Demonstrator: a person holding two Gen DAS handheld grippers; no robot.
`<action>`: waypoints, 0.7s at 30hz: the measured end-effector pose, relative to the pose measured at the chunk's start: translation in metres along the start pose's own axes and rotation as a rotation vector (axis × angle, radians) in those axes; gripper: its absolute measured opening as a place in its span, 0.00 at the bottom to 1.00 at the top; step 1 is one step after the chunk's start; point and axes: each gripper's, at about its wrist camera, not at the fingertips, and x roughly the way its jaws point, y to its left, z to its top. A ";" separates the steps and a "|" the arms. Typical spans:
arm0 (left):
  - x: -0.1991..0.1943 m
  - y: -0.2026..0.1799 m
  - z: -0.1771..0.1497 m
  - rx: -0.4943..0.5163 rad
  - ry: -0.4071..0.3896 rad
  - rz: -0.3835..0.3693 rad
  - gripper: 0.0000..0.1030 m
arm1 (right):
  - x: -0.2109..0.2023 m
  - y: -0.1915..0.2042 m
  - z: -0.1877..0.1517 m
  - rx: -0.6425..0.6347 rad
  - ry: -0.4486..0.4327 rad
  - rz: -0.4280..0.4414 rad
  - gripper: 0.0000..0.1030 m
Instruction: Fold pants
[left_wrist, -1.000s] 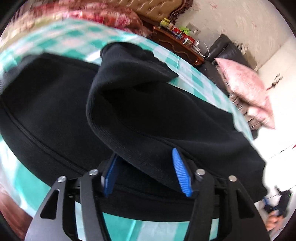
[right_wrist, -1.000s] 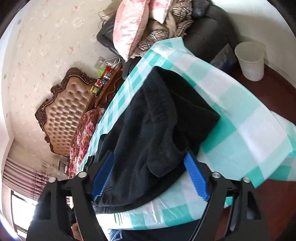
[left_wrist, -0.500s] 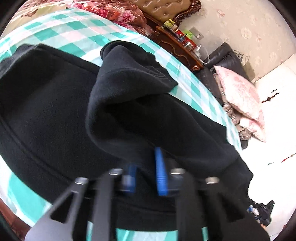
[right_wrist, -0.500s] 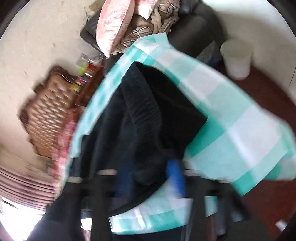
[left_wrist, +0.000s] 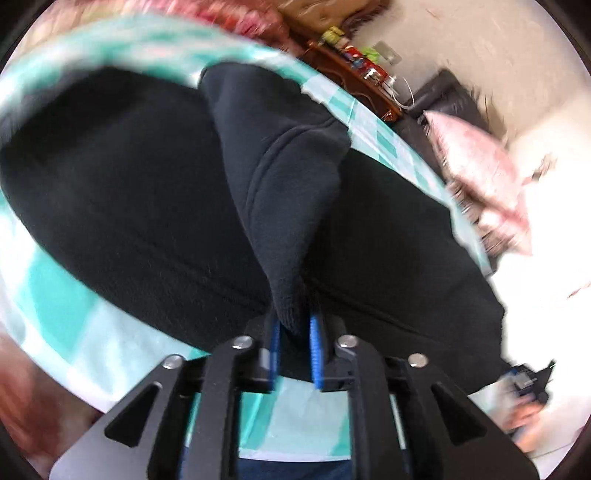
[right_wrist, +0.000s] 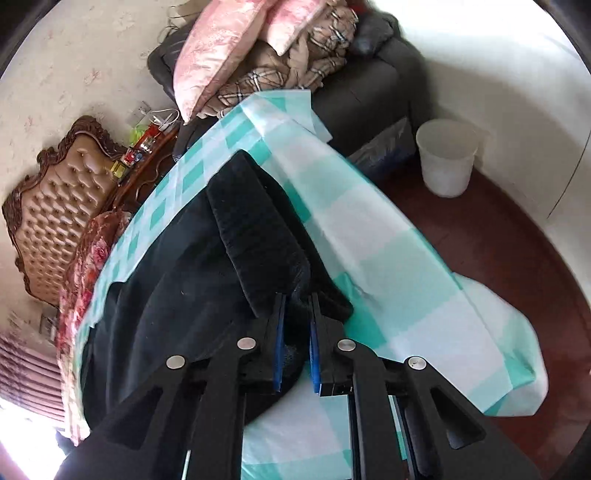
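Since a second ago both grippers, then spread wide around the cloth, have pinched in. Left gripper (left_wrist: 295, 345): blue pads clamp a bunched tip of the black pants (left_wrist: 155, 192), jaws now easing open, cloth between them. Right gripper (right_wrist: 295, 343): jaws closing, nipping a raised fold. Pants (right_wrist: 177, 280) lie spread across the teal checked tablecloth (right_wrist: 388, 258). Far side: pink pillows (right_wrist: 210, 62) on a dark sofa.
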 end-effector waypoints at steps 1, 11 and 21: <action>-0.005 -0.006 0.003 0.034 -0.031 0.036 0.41 | -0.001 0.005 0.000 -0.024 -0.009 -0.024 0.11; 0.028 -0.109 0.043 0.729 -0.229 0.637 0.63 | 0.000 0.023 -0.015 -0.140 -0.065 -0.182 0.16; 0.084 -0.108 0.109 0.729 -0.131 0.750 0.09 | 0.001 0.022 -0.015 -0.158 -0.067 -0.191 0.16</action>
